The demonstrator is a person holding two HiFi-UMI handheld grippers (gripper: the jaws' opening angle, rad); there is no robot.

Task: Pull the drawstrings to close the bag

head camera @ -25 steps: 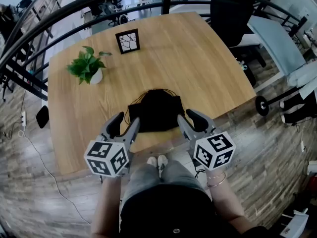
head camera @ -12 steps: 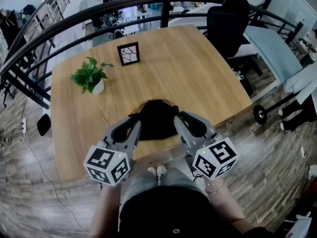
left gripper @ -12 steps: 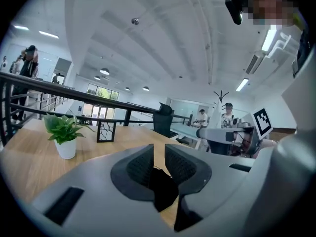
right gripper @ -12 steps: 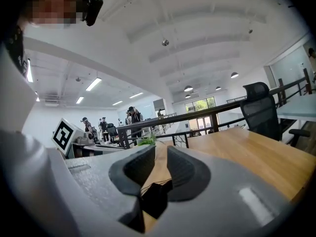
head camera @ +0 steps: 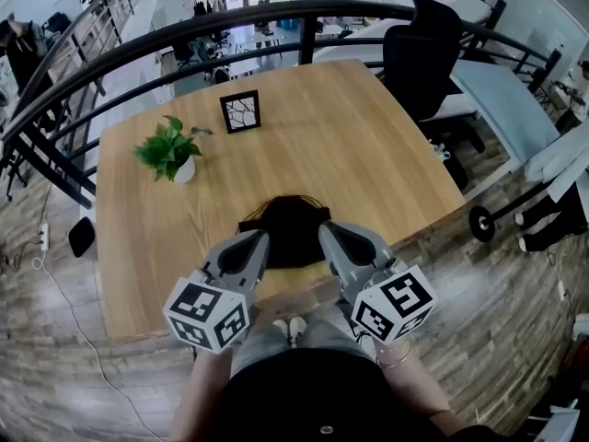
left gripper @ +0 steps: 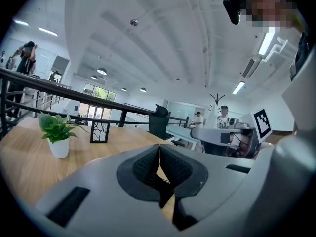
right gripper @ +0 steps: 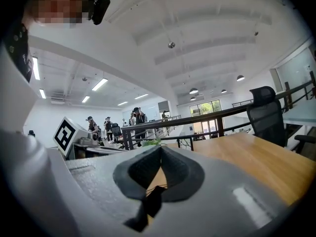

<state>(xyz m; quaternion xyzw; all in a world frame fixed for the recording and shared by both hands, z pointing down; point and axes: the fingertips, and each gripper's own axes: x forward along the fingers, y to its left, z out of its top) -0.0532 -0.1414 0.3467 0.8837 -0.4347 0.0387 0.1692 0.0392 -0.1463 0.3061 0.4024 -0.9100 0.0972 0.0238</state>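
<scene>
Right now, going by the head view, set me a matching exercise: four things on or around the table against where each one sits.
Things:
1. potted plant
2. picture frame
3. black bag
4. office chair

Places:
A. off the table, beyond its far right corner
B. at the table's near edge, in front of the person
C. on the left part of the table
D. upright on the far part, right of the potted plant

Pairs: 1-C, 2-D, 3-B, 4-A
</scene>
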